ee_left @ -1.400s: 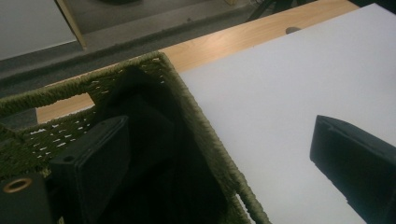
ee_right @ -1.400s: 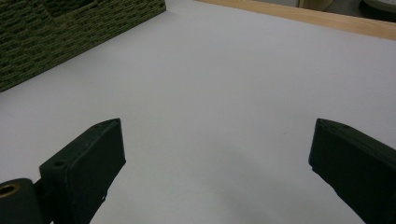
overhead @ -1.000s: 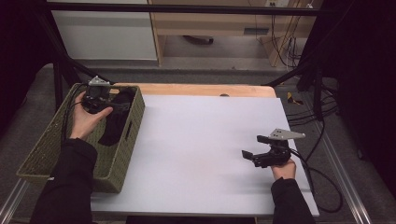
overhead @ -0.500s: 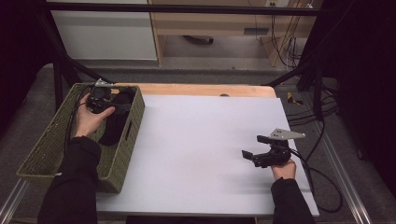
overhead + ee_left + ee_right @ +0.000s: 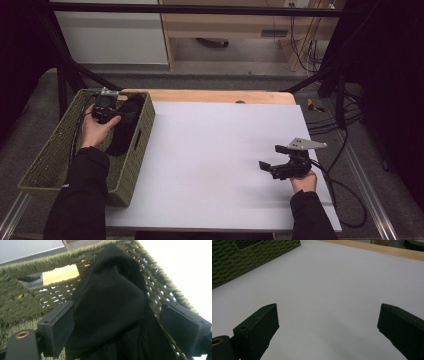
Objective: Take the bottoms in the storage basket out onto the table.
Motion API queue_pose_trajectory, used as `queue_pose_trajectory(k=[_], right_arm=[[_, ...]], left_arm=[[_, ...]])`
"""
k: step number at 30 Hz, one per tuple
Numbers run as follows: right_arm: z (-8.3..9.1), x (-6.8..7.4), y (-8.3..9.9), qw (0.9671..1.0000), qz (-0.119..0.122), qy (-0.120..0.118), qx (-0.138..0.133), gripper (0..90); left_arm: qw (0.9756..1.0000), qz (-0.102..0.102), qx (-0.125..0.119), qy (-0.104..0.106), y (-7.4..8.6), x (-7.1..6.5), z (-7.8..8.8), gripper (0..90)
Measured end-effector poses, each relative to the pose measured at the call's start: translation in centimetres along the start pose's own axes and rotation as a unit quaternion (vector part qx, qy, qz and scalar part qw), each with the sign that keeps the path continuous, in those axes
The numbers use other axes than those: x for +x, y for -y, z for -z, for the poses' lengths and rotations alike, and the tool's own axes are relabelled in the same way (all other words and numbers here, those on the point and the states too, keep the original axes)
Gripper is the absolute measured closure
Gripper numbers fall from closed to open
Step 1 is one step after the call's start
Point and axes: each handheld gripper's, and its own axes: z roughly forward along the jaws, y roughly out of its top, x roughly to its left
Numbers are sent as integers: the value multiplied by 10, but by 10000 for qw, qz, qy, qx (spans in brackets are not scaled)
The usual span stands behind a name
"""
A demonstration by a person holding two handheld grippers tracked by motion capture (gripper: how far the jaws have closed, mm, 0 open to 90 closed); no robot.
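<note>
Black cloth (image 5: pixel 110 312), crumpled, is straddled but not pinched by the left gripper (image 5: pixel 117 325), whose jaws have just been closing, inside the green woven basket (image 5: pixel 55 155). Since a second ago, that gripper has been lowered. The right gripper (image 5: pixel 274 161) is held spread over the white table (image 5: pixel 215 150).

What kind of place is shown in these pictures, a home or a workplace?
Most likely a lab or a workshop set up for recording. A white table stands inside a black metal frame, loose cables run across the floor beside it, and plain cabinets stand behind it.
</note>
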Motion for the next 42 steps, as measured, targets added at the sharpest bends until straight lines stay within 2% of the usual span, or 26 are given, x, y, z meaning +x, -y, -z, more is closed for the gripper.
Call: queue_pose_trajectory(k=[10,12,16,19,24,30,32,39,42], right_arm=[[0,0,0,10000,9,13,2,41],[0,0,0,10000,12,9,0,41],[0,0,0,10000,6,17,5,41],[0,0,0,10000,9,13,1,41],[0,0,0,10000,13,13,15,41],[0,0,0,10000,5,13,4,41],[0,0,0,10000,4,15,10,41],[0,0,0,10000,8,3,10,41],[0,0,0,10000,8,0,11,41]], left_arm=[[9995,-108,276,-94,9,-3,-14,134],[9996,-88,275,-48,10,-4,-16,141],[9990,-198,384,-99,12,-5,-22,148],[9983,-269,493,-174,14,-6,-27,191],[9982,-186,557,-138,16,-5,-29,255],[9980,-162,601,-96,19,-5,-30,375],[9982,-154,585,-55,21,-5,-30,447],[9976,-178,653,-107,24,-3,-29,667],[9977,-157,651,-66,24,-3,-27,735]])
